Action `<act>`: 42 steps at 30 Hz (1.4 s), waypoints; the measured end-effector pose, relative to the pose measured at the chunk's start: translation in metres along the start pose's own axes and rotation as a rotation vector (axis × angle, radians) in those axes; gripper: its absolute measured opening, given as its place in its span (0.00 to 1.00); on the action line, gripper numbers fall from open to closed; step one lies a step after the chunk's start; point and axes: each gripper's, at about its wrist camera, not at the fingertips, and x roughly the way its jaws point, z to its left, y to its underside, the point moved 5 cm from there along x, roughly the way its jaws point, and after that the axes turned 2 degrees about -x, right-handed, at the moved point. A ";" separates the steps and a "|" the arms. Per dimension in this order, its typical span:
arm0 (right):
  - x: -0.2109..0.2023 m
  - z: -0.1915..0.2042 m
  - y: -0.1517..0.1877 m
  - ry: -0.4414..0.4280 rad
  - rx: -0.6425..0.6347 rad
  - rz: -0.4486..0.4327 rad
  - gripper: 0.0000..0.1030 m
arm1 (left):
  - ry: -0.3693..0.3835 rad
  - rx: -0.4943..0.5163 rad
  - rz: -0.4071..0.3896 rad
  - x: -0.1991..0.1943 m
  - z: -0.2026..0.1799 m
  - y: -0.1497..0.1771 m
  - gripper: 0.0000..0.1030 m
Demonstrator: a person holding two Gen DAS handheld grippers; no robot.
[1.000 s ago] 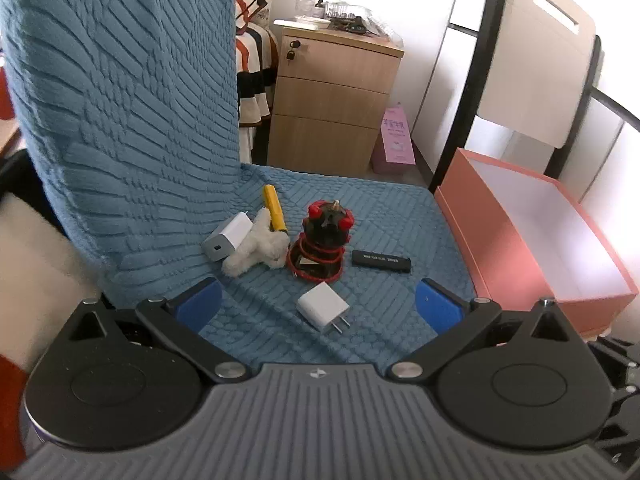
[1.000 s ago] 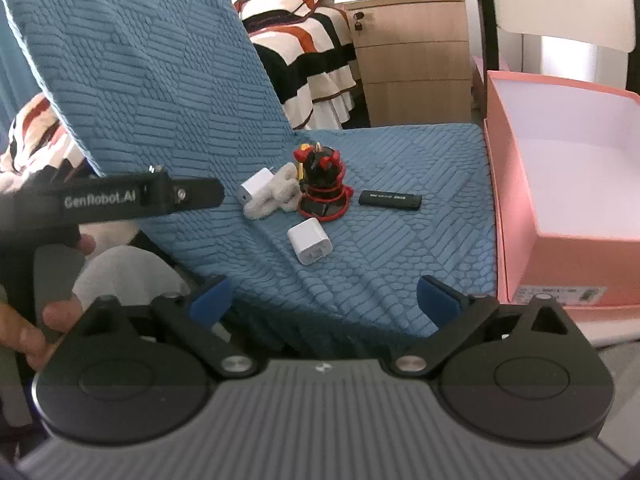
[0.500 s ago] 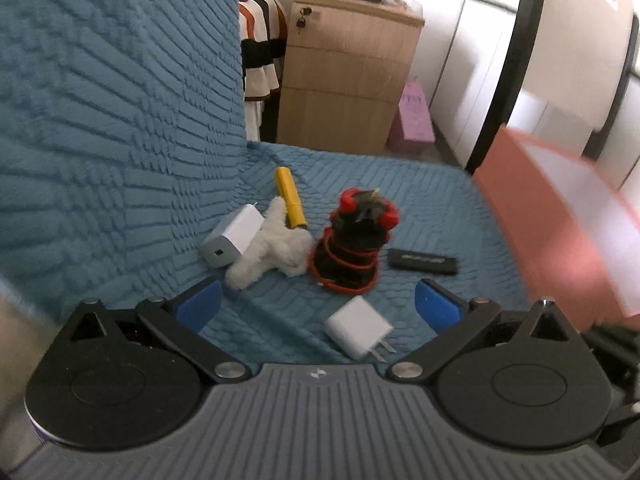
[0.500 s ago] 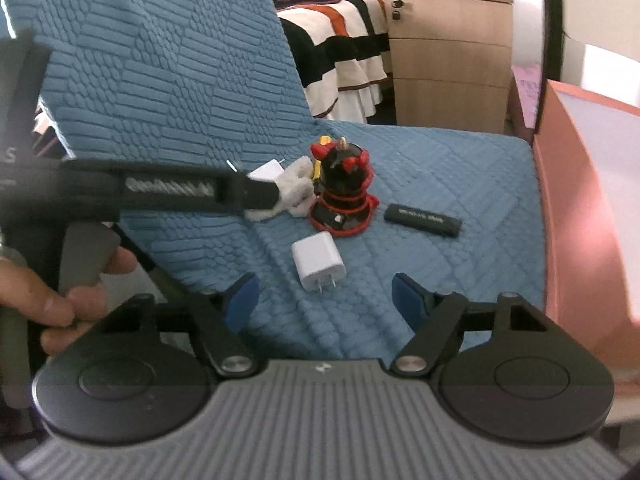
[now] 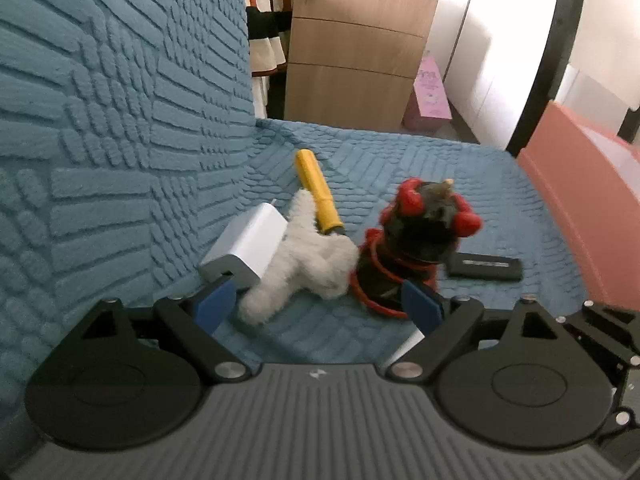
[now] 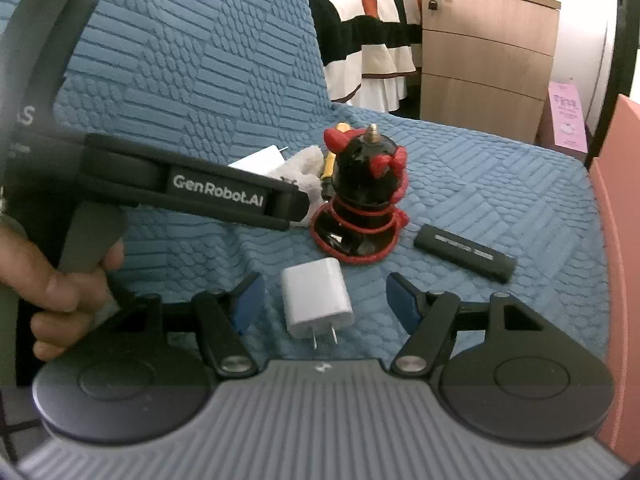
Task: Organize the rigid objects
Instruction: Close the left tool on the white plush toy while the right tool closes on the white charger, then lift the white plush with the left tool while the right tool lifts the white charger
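On the blue seat cover lie a white charger block [image 5: 246, 250], a white fluffy toy [image 5: 308, 256], a yellow-handled tool [image 5: 318, 194], a black and red figure [image 5: 416, 248] and a black stick [image 5: 486, 266]. My left gripper [image 5: 318, 306] is open, its blue pads either side of the fluffy toy's near end. My right gripper [image 6: 324, 304] is open around a small white plug adapter [image 6: 316, 300], pads apart from it. The figure [image 6: 364, 196] and black stick [image 6: 464, 254] lie beyond it.
A pink open box [image 5: 580, 184] stands at the seat's right edge, also seen in the right wrist view [image 6: 612, 216]. The blue chair back [image 5: 120, 100] rises on the left. A wooden drawer cabinet [image 5: 356, 52] stands behind. The left gripper's body [image 6: 192, 192] crosses the right wrist view.
Both grippers moved forward and down toward the objects. The left now frames the fluffy toy; the right now frames the plug adapter and has narrowed somewhat.
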 end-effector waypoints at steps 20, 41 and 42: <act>0.023 0.013 -0.008 -0.005 -0.075 0.077 0.41 | -0.028 -0.063 0.019 0.035 0.011 0.003 0.65; -0.030 -0.012 0.012 0.156 -0.023 0.082 0.17 | 0.003 -0.246 0.025 -0.011 0.004 0.033 0.17; -0.031 -0.013 0.013 0.158 -0.018 0.083 0.17 | 0.007 -0.245 0.025 -0.013 0.002 0.035 0.17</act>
